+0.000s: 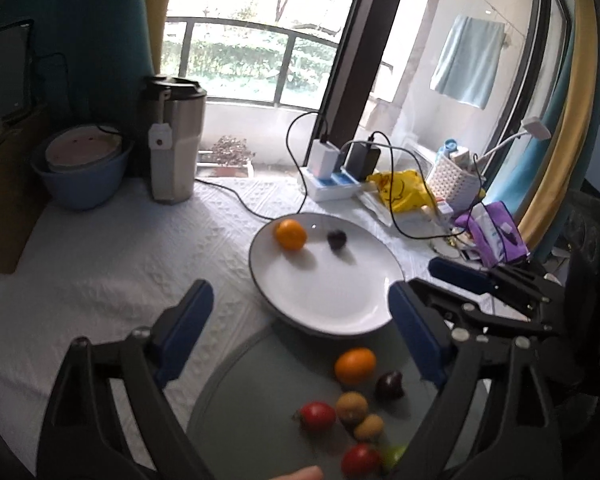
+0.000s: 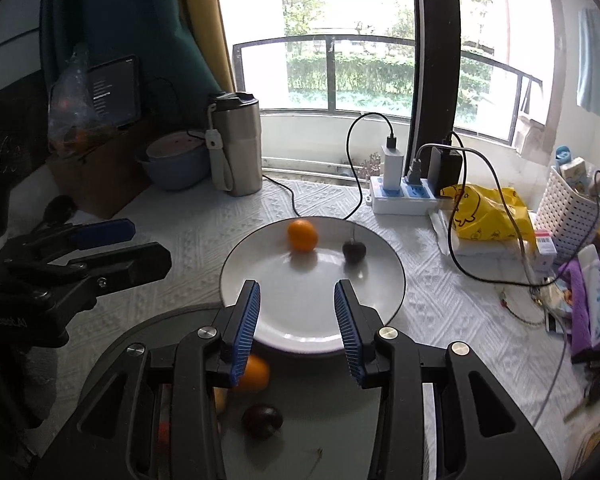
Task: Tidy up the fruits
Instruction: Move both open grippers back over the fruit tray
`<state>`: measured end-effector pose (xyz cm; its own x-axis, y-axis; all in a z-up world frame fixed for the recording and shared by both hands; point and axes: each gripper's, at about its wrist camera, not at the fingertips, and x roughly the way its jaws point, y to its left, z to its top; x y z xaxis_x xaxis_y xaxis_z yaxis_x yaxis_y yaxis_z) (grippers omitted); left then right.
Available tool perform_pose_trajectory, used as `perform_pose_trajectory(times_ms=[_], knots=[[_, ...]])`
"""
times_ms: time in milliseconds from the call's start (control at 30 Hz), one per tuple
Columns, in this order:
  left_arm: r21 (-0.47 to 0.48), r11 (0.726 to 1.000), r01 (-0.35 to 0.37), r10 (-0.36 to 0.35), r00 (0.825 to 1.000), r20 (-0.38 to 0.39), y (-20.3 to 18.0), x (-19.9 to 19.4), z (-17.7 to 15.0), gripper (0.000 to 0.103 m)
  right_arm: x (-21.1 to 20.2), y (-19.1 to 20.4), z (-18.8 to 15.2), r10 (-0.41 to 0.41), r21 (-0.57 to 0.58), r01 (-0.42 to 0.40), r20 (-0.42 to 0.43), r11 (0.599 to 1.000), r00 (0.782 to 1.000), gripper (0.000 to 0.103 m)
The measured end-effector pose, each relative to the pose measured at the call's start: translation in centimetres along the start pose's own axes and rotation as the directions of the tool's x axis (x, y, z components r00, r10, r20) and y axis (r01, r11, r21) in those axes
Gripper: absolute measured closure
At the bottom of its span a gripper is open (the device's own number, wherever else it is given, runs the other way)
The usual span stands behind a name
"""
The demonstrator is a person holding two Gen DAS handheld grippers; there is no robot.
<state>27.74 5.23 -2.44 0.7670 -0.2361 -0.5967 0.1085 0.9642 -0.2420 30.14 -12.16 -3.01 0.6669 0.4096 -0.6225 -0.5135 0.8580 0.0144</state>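
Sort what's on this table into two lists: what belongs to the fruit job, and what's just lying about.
Belongs to the job:
white plate
orange and dark fruit on it
grey board with loose fruit: orange one, dark one, red one
left claw, right claw, both empty

Lying about:
steel tumbler
power strip
yellow bag
white basket
blue bowl

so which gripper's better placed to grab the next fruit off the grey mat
Left, probably. The left gripper is wide open above the fruit on the grey mat; the right gripper, narrower, hovers over the white plate.
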Motion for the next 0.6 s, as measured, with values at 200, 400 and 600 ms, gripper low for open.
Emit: perform_pose_trajectory(times_ms=[200,400,600], knots=[[0.018,0.999,-0.033,0.033,0.999,-0.001,-0.4,-1.9,-1.7,0.013,-2.0,1.0,-1.3,-0.005,-0.007,0.005,0.009,1.0,1.0,0.062],[0.049,0.998,-0.047,0.046,0.999,0.027,-1.1,-4.3,-3.6,0.013,-3.6,1.9,-2.3,-0.012,-0.004,0.012,0.018,1.0,1.0,0.062],[0.057,0.997,-0.052,0.05,0.998,0.032,-1.6,-5.7,-5.2,0.013,-4.6,2.6,-3.3,-0.013,-0.006,0.013,0.021,1.0,1.0,0.062]])
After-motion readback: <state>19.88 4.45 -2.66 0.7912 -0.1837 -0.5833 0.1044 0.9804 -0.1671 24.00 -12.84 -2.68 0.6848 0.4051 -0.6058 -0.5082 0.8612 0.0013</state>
